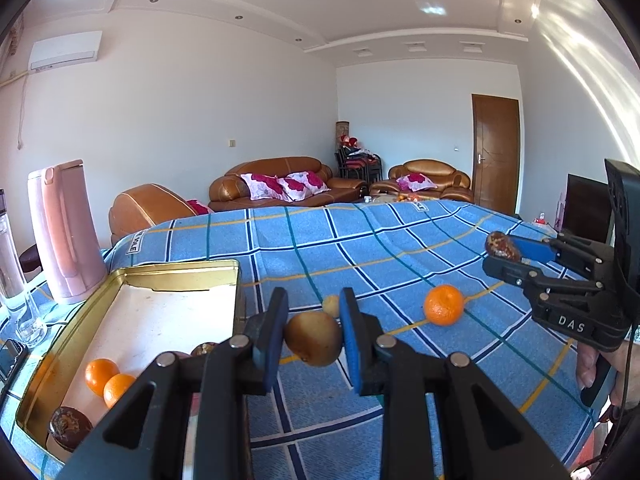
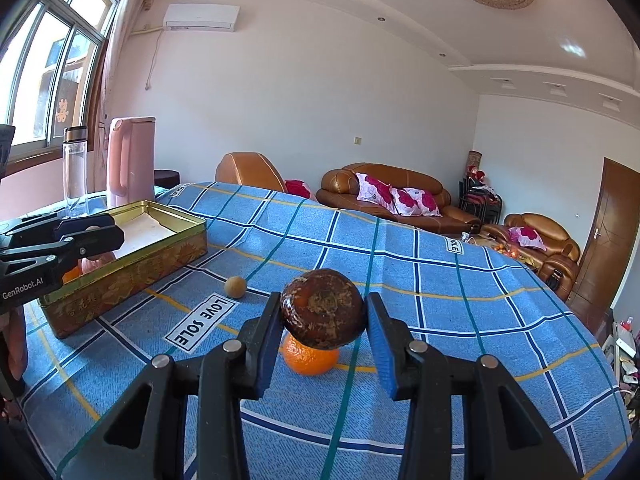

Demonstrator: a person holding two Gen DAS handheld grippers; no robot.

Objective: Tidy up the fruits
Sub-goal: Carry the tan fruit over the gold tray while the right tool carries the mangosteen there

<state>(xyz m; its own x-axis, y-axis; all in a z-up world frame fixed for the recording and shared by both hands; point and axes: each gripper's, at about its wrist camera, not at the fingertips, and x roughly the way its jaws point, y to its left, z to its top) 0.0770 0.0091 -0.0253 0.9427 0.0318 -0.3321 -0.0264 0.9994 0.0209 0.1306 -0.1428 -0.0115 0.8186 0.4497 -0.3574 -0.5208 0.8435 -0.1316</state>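
**Ana:** Left gripper (image 1: pixel 314 338) is pinching a small tan fruit (image 1: pixel 314 338) between its blue pads, closed on it at the widest part and holding it off the blue checked cloth (image 1: pixel 400 248), just right of the gold tin (image 1: pixel 180 276).

**Ben:** And the right gripper (image 2: pixel 323 314)?

**Ana:** It is clamping a dark brown, rough-skinned fruit (image 2: pixel 323 314) the same way, carrying it above the orange (image 2: pixel 310 358) that is lying on the cloth.

**Ben:** How are those two going to handle?

**Ana:** I'm judging both as light. The tan one looks smooth and firm, so it could slip if the pads sit off-centre. The brown one looks dry and flaky, perhaps soft underneath, so a gentle squeeze across its middle is safest.

**Ben:** What is waiting in the tin?

**Ana:** Two oranges (image 1: pixel 108 382) and a dark round fruit (image 1: pixel 70 426) are sitting at its near end. A tiny tan fruit (image 2: pixel 234 287) is lying loose on the cloth, between the tin and the right gripper.

**Ben:** And the loose orange?

**Ana:** Round and a bit slick; I'd be taking it across the middle.
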